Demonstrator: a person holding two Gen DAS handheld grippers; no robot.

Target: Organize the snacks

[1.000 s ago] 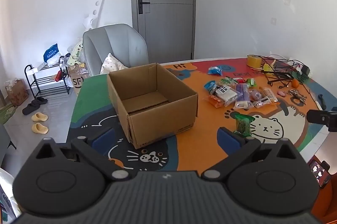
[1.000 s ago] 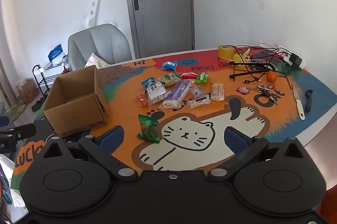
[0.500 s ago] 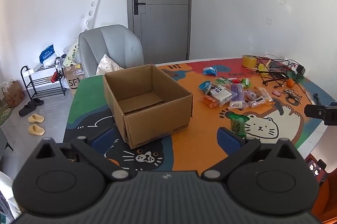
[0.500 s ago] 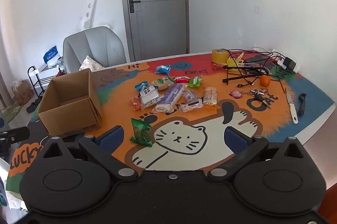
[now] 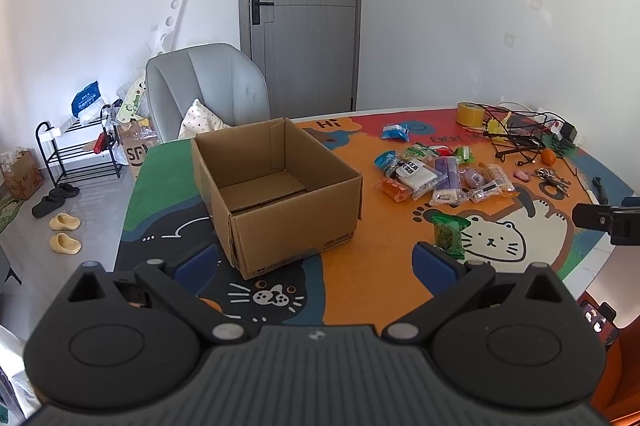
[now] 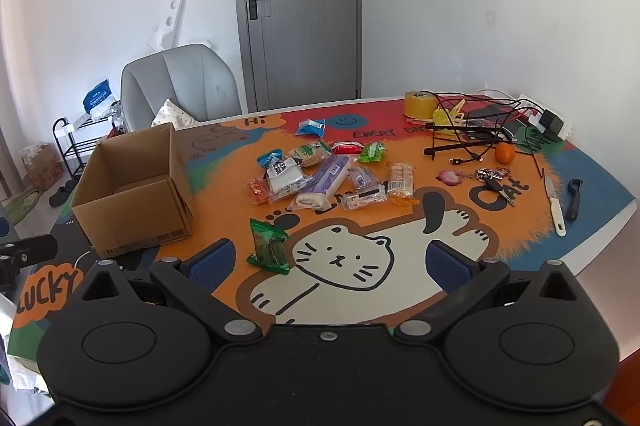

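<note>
An open, empty cardboard box (image 5: 276,189) (image 6: 134,187) stands on the left part of the cartoon-cat mat. A green snack packet (image 6: 269,246) (image 5: 450,233) lies alone near the front. Several more wrapped snacks (image 6: 332,179) (image 5: 440,175) lie in a pile mid-table, and a blue packet (image 6: 311,127) lies farther back. My left gripper (image 5: 316,262) hovers open, short of the box's near corner. The right gripper (image 6: 330,264) is open with nothing between its fingers, above the cat drawing and just right of the green packet.
At the right end of the table lie a tape roll (image 6: 419,104), a black wire rack with cables (image 6: 476,133), an orange (image 6: 505,153), keys (image 6: 492,177), a knife (image 6: 554,203) and a peeler (image 6: 574,197). A grey chair (image 5: 206,91) stands behind the table; a shoe rack (image 5: 76,149) stands on the floor to the left.
Both grippers have drawn back and risen a little, so the box and snacks look slightly farther away. Nothing on the table has moved and both stay open.
</note>
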